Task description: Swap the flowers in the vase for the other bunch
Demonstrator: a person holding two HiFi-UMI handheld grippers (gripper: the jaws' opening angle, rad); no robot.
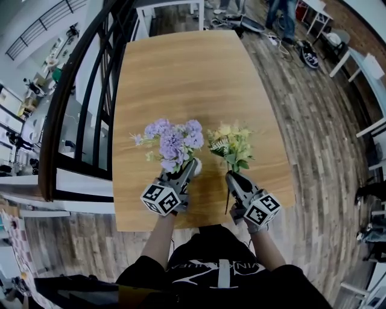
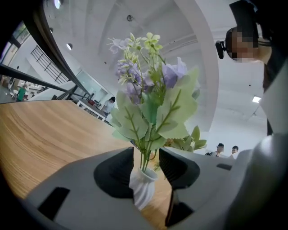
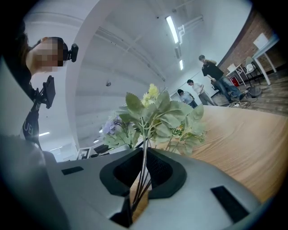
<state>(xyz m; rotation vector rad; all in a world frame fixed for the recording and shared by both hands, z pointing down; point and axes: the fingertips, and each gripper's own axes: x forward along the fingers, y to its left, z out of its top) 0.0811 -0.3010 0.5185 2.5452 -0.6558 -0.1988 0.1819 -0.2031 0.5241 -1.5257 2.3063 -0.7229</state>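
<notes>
Holds 2 grippers level over the near end of a wooden table (image 1: 181, 78), 1 in each hand. Has the left gripper (image 1: 187, 169) spread wide, jaws standing on either side of a small white ribbed vase (image 2: 143, 189) and not closed on it, with a clear gap at the right-hand side in the left gripper view. Leaves the vase upright on the tabletop, filled with the purple bunch (image 1: 172, 140), green stalks and broad pale leaves rising straight out of the neck between the 2 black pads (image 2: 112, 173). Has the right gripper (image 1: 233, 178) squeezed narrow on the thin dark stems (image 3: 143, 173) of the yellow bunch (image 1: 231, 145), jaws almost meeting around them. Carries that bunch outside the vase, just right of the purple one, the 2 heads near each other but apart in the head view, leaves fanning out ahead of the jaws. Cannot tell whether touching the wood or not. Turns both marker cubes (image 1: 161, 199) back toward the body. Stands with a dark railing (image 1: 90, 90) at left, plank floor (image 1: 313, 121) at right, several people (image 1: 283, 15) well beyond the far end.
</notes>
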